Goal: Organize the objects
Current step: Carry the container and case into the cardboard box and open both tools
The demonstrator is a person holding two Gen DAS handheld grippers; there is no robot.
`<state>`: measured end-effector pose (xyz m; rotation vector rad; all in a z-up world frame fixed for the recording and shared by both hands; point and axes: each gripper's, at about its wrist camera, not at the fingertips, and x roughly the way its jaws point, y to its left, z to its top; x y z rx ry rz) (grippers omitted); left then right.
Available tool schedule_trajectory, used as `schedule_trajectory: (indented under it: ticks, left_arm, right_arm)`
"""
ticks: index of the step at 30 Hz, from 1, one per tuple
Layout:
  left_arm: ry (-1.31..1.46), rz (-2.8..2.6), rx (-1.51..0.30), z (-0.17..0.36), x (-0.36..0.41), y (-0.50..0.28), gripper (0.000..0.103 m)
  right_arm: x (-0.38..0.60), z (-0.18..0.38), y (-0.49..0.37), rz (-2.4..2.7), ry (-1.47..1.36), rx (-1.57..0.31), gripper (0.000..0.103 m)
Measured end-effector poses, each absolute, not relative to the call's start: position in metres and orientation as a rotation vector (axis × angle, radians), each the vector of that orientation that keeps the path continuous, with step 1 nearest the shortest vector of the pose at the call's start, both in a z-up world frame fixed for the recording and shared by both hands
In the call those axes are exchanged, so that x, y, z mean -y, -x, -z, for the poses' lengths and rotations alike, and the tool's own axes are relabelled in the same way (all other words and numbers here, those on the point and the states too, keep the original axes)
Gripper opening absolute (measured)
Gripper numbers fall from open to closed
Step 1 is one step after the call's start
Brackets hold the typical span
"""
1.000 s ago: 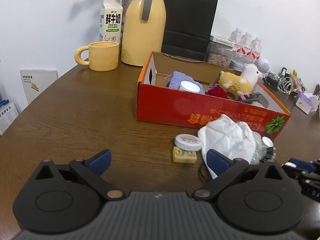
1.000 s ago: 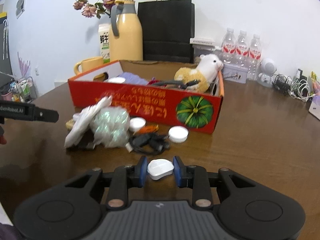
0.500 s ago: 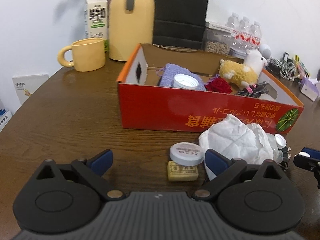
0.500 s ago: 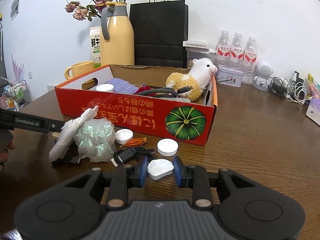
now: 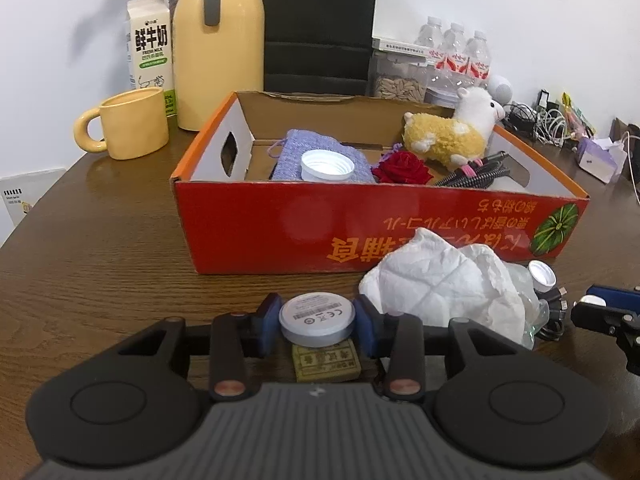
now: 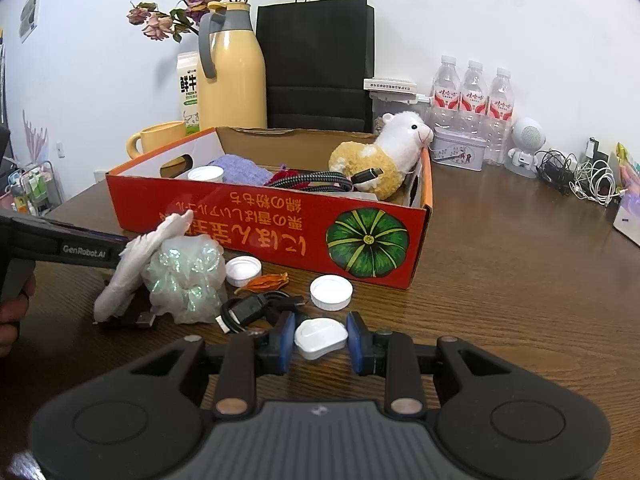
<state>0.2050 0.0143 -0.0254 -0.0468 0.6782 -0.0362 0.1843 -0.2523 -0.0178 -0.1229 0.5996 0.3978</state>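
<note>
My left gripper (image 5: 317,322) is shut on a round white-and-grey puck (image 5: 317,316), just above a small yellow block (image 5: 326,362) on the table. My right gripper (image 6: 321,338) is shut on a small white plastic case (image 6: 320,338); its tip also shows in the left wrist view (image 5: 600,306). The red cardboard box (image 5: 360,224) stands open ahead, holding a plush alpaca (image 5: 452,132), a red rose (image 5: 402,168), a purple knit cloth (image 5: 292,150), a white lid (image 5: 327,165) and cables. The box also shows in the right wrist view (image 6: 256,216).
In front of the box lie crumpled white paper (image 5: 440,284), an iridescent bag (image 6: 184,276), two white caps (image 6: 331,292), an orange dried flower (image 6: 268,282) and a black cable (image 6: 248,310). Behind stand a yellow mug (image 5: 132,122), jug (image 5: 220,44), milk carton, black bag and water bottles (image 6: 474,96).
My left gripper moved forward and closed on the round puck, which lay free on the table before. My right gripper stayed shut on the white case and drew closer to the box.
</note>
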Motion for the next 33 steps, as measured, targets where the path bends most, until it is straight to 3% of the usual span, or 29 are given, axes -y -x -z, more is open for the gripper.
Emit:
schedule_trajectory:
  ticks: [8, 20, 33]
  left_arm:
    - [0.068, 0.005, -0.581, 0.006, -0.021, -0.193, 0.040]
    - [0.122, -0.028, -0.390, -0.045, -0.021, -0.217, 0.040]
    - [0.197, -0.085, -0.384, -0.035, -0.015, -0.286, 0.040]
  right_arm:
    - [0.251, 0.011, -0.186, -0.399, 0.124, -0.570, 0.026]
    - [0.221, -0.035, -0.230, -0.425, 0.130, -0.375, 0.026]
    - [0.189, -0.029, -0.304, -0.366, 0.031, -0.373, 0.026]
